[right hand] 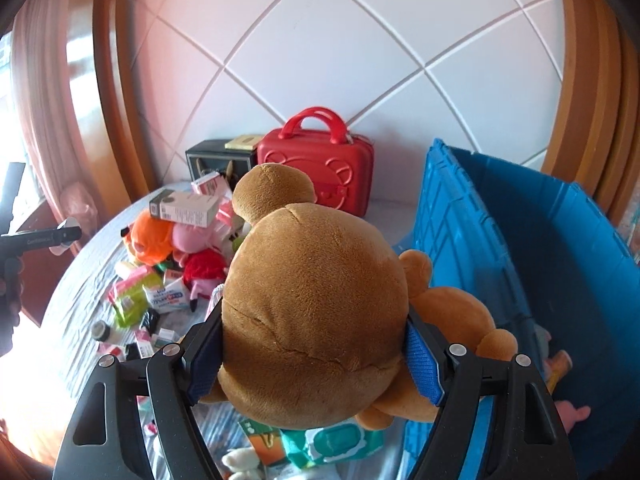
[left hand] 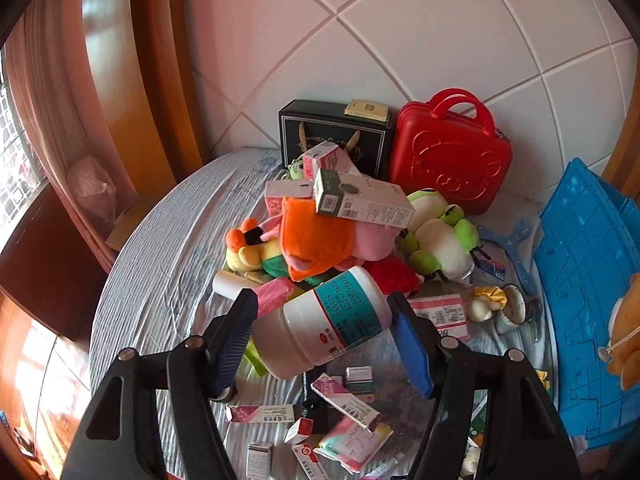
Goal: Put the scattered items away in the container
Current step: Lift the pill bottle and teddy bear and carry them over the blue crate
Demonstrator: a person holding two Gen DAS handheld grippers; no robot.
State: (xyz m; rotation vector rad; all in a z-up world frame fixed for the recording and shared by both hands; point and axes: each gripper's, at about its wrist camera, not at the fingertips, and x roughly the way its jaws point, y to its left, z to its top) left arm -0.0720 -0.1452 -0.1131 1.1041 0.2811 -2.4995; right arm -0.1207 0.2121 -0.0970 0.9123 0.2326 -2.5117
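Note:
My left gripper (left hand: 324, 332) is shut on a white bottle with a teal label (left hand: 320, 324) and holds it above the bed. My right gripper (right hand: 316, 340) is shut on the head of a brown plush bear (right hand: 316, 304), lifted beside the blue crate (right hand: 532, 264), which also shows at the right of the left wrist view (left hand: 588, 280). A pile of plush toys (left hand: 320, 236) and small boxes (left hand: 360, 200) lies on the bed ahead. Medicine boxes and packets (left hand: 344, 404) are scattered below the left gripper.
A red case (left hand: 450, 156) and a black box (left hand: 336, 136) stand against the white headboard. A green frog plush (left hand: 440, 232) and a cup (left hand: 512, 308) lie near the crate. A wipes pack (right hand: 336, 440) lies under the bear. The bed edge is at left.

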